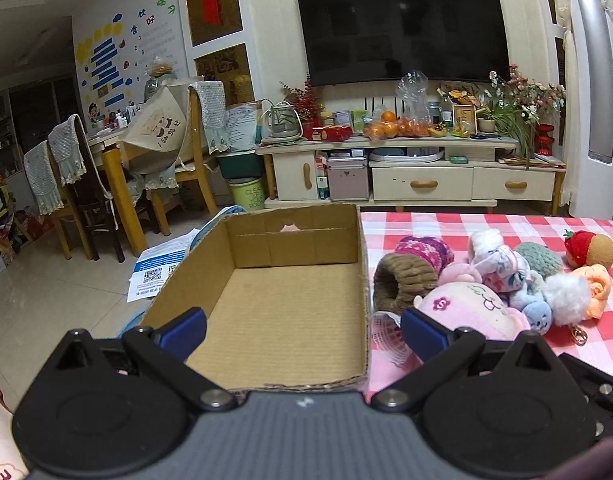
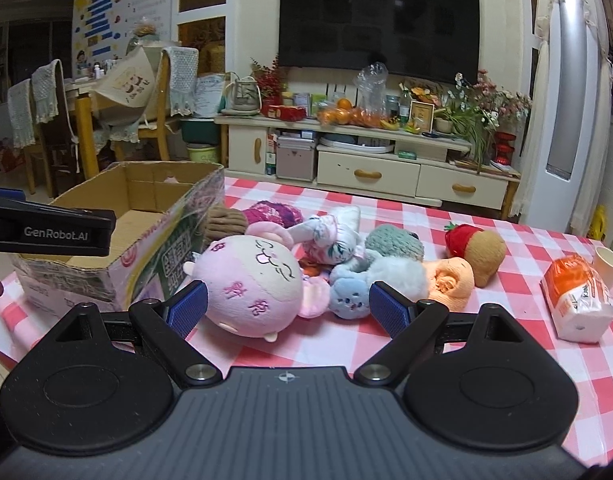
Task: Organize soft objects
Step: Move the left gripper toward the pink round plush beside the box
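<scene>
Worktop [image 2: 486,320], covered in a red-and-white checked cloth, is carrying everything. Cardboard box [image 1: 282,304] is sitting open-topped at its left end; nothing is showing on the box floor. Its outer wall is bearing printed characters, too skewed to read.

Pile of soft toys is lying just right of the box. Pink plush head [image 2: 250,284] with embroidered characters is lying nearest, touching the box wall. Behind it: brown ribbed plush [image 1: 402,280], magenta knit item [image 1: 424,250], white floral plush [image 2: 330,236], grey-green knit plush [image 2: 394,242], blue plush [image 2: 348,296], white fluffy pompom [image 1: 566,298], peach plush [image 2: 450,282], and a tan toy with a red strawberry cap [image 2: 478,246] at the far right.

Orange-and-white tissue pack [image 2: 576,300] and a paper cup [image 2: 608,264] are lying well apart, right of the pile.

Left tongs [image 1: 302,330] are hovering spread wide over the box's near end, gripping nothing; "GenRobot.AI" is reading on their side. Right tongs [image 2: 286,308] are spread wide and gripping nothing, with the pink head and blue plush lying between the pads.
</scene>
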`<move>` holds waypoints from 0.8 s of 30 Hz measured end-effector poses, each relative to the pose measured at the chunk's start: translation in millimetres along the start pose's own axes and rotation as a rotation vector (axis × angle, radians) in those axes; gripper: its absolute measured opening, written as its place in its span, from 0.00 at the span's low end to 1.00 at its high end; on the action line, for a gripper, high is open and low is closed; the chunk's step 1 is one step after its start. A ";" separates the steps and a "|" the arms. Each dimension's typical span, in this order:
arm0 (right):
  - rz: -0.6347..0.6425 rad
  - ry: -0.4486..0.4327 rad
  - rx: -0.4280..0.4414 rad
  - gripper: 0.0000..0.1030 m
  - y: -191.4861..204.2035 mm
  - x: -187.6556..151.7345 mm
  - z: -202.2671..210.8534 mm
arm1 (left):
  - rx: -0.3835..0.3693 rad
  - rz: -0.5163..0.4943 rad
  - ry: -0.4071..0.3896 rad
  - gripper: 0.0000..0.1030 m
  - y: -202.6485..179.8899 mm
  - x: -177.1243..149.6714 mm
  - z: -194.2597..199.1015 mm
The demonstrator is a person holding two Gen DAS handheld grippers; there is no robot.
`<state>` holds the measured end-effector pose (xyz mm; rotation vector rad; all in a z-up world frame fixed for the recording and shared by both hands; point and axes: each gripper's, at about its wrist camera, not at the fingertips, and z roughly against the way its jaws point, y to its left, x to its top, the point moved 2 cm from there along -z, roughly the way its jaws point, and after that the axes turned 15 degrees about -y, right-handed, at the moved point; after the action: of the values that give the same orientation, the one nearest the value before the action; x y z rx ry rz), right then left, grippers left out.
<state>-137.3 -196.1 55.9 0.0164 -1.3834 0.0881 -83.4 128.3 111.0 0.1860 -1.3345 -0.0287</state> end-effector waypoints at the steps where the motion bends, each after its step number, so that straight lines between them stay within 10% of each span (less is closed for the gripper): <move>1: 0.003 0.000 0.002 1.00 0.0 1.6 -1.2 | 0.002 0.001 0.000 0.99 0.4 0.0 -0.1; 24: -0.015 0.007 -0.011 1.00 -13.0 6.2 -8.5 | -0.004 -0.056 0.011 0.99 -17.0 -2.0 0.7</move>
<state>-126.9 -208.2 61.0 0.0170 -1.3767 0.0682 -83.2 111.7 106.7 0.2196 -1.3183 -0.0780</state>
